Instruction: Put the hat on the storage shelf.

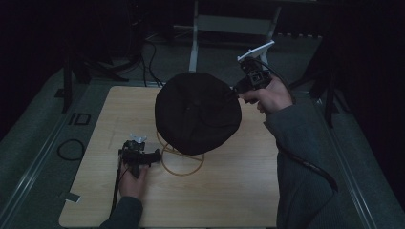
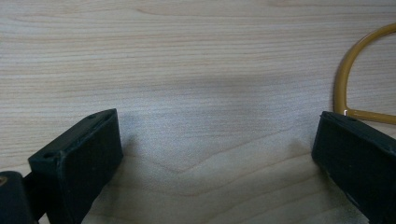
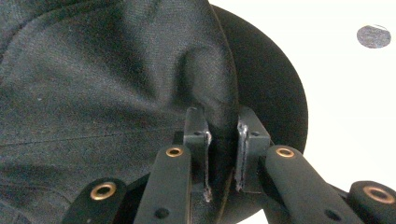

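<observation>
Dim room; beyond the wooden table the far floor, cables and frames are hard to read. My right gripper is clamped on the rim of the black hat, held raised over the table's far middle. The hat covers the top of the yellow wire stand, probably a loop base. My left gripper rests near left on the table, jaws wide apart, nothing between them, just beside the stand.
</observation>
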Demonstrator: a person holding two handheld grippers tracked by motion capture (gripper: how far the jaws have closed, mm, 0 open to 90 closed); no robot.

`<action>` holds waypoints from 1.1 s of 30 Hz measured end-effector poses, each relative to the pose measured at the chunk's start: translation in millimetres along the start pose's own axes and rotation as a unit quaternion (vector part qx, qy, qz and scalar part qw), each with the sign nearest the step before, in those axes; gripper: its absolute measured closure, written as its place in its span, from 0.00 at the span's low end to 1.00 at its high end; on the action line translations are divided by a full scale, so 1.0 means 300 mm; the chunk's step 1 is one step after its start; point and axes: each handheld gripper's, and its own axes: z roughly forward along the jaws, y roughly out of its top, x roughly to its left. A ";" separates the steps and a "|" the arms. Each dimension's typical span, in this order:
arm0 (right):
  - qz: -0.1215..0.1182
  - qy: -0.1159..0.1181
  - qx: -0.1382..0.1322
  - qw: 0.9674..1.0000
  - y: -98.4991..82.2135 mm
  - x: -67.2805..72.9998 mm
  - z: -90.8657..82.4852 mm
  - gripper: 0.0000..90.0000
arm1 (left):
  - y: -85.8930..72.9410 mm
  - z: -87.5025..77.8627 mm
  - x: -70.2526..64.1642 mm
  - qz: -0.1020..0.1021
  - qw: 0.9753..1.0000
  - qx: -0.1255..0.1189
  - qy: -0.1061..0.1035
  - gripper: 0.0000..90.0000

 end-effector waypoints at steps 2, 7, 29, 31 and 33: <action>-0.002 -0.002 0.003 1.000 0.003 0.006 0.006 0.86 | 0.000 0.000 0.000 0.000 1.000 0.000 0.000 0.01; -0.006 -0.008 0.009 1.000 0.010 0.020 0.022 0.86 | 0.000 0.000 0.000 0.001 1.000 0.001 -0.001 0.01; -0.012 -0.019 0.021 1.000 0.034 0.064 0.075 0.86 | 0.000 -0.001 0.001 0.001 1.000 0.001 -0.001 0.01; -0.012 -0.020 0.021 1.000 0.035 0.068 0.079 0.85 | 0.000 -0.001 0.001 0.001 1.000 0.001 -0.001 0.01; -0.011 -0.020 0.023 0.999 0.035 0.071 0.085 0.85 | 0.000 -0.001 0.001 0.001 1.000 0.001 -0.001 0.01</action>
